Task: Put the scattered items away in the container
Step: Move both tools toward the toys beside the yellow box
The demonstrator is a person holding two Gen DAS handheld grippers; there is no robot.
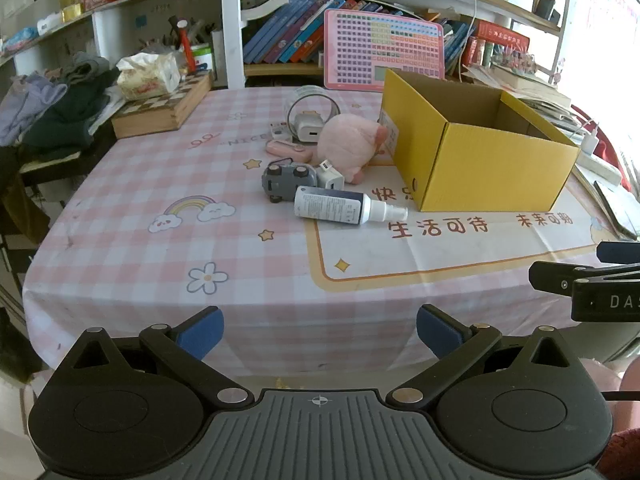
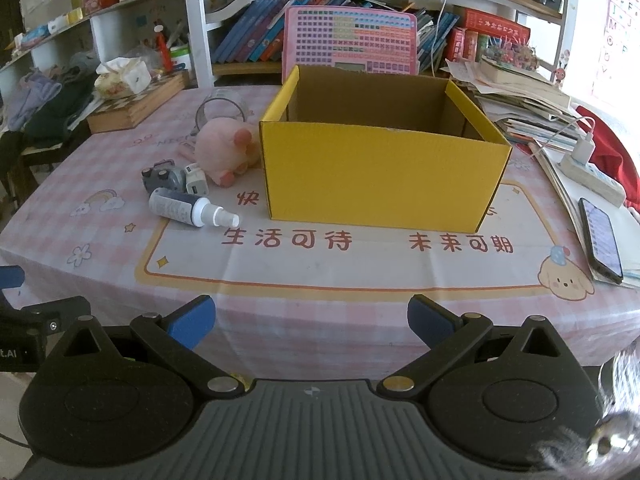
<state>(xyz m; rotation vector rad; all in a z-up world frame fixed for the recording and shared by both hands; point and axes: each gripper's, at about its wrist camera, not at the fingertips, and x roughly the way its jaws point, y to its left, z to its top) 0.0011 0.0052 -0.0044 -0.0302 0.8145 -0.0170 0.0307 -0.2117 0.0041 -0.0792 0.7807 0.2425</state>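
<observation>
An open yellow cardboard box (image 1: 484,164) (image 2: 380,176) stands on the pink checked tablecloth, with nothing showing inside. Left of it lie a spray bottle (image 1: 344,209) (image 2: 188,210), a grey toy car (image 1: 286,180) (image 2: 162,176), a small white charger (image 1: 330,178) (image 2: 196,184), a pink plush toy (image 1: 348,144) (image 2: 226,148), a pink case (image 1: 288,150), a white plug (image 1: 306,126) and a clear tape ring (image 1: 314,98) (image 2: 220,106). My left gripper (image 1: 320,334) and right gripper (image 2: 312,322) are both open and empty at the table's near edge.
A wooden chessboard box (image 1: 168,108) with a tissue pack stands back left beside piled clothes (image 1: 60,108). A pink keyboard toy (image 1: 384,54) leans behind the box. Papers, a power strip (image 2: 592,176) and a phone (image 2: 602,238) lie at the right.
</observation>
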